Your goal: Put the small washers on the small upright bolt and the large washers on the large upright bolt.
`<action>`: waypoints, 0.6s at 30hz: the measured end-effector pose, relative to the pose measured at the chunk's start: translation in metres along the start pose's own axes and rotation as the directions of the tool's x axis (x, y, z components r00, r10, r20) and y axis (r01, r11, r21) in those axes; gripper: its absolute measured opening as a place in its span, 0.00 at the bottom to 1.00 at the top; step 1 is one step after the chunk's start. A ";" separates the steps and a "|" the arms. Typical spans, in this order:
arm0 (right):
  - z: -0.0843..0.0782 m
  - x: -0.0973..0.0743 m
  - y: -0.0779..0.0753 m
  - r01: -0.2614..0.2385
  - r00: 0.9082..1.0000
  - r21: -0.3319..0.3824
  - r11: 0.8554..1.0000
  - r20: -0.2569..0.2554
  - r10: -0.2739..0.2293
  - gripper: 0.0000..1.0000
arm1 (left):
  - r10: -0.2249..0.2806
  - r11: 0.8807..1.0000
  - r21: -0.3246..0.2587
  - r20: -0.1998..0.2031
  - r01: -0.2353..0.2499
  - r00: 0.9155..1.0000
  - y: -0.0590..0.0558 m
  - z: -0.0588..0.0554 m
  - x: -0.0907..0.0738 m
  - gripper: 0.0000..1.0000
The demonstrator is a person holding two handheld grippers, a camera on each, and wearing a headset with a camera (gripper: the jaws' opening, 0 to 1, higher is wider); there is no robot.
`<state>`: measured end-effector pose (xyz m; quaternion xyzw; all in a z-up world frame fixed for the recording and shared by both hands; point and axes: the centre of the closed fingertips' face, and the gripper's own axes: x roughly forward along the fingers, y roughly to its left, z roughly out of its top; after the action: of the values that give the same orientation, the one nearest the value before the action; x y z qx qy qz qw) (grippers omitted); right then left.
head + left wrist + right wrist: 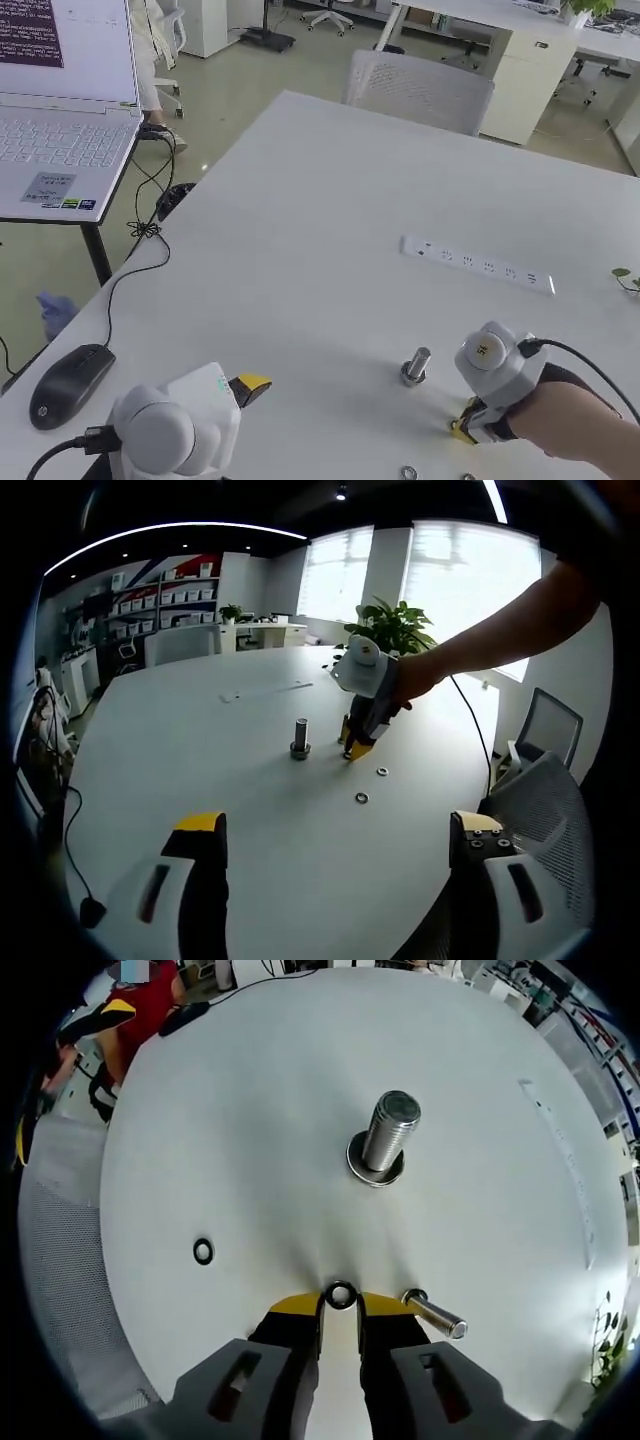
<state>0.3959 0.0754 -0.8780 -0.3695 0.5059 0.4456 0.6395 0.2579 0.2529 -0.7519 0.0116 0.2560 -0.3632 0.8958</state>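
**Right gripper at a washer beside the bolts; left gripper wide open and held back**

Head view. White counter [330, 200]. Large bolt [416, 365] stands upright near the front edge. Right gripper [463, 430], held in a hand, points down at the counter just right of that bolt, yellow tips low. Two loose washers [408, 472] lie flat in front of the bolt, apart from each other. Left gripper [250, 385] sits low at the near left, well apart from the bolt, one yellow tip showing. Mouse [70, 382] near the left edge. Power strip [477, 265] beyond the bolt. Open laptop [60, 140] on a separate stand to the left.

Left gripper view. Left gripper [338, 830] jaws spread wide, nothing between them. Ahead, large bolt [300, 737] upright. Right gripper [355, 748] tips down just beside it. Loose washers [382, 771] on the counter, nearer this camera than the bolt.

Right gripper view. Right gripper [340, 1310] jaws drawn in to a narrow slit. Gripped washer [340, 1295] sits between the yellow tips, flat against the counter. Small bolt [435, 1312] just beside the right jaw's tip, its shaft shown slanting in the fisheye. Large bolt [385, 1135] upright farther ahead, on a wide base ring. One loose washer [203, 1251] lies off to the left, apart from the jaws.
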 end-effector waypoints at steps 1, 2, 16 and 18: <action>0.000 0.000 0.000 0.000 1.000 -0.003 1.000 0.000 0.000 0.15 | 0.000 1.000 0.000 -0.001 0.000 1.000 0.000 0.000 0.000 0.92; 0.000 0.000 0.000 0.000 1.000 -0.002 1.000 -0.001 0.000 0.14 | 0.001 1.000 0.001 -0.001 -0.001 1.000 0.000 -0.001 0.000 0.92; -0.001 -0.001 0.001 -0.007 1.000 -0.005 1.000 -0.007 0.007 0.14 | -0.002 1.000 -0.002 -0.004 0.002 1.000 -0.002 -0.002 0.000 0.91; -0.001 -0.001 0.001 -0.008 1.000 -0.006 1.000 -0.007 0.007 0.14 | -0.002 1.000 -0.002 -0.007 0.002 1.000 -0.002 -0.003 0.000 0.91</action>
<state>0.3946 0.0747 -0.8770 -0.3709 0.5083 0.4481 0.6350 0.2552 0.2522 -0.7537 0.0117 0.2595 -0.3637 0.8946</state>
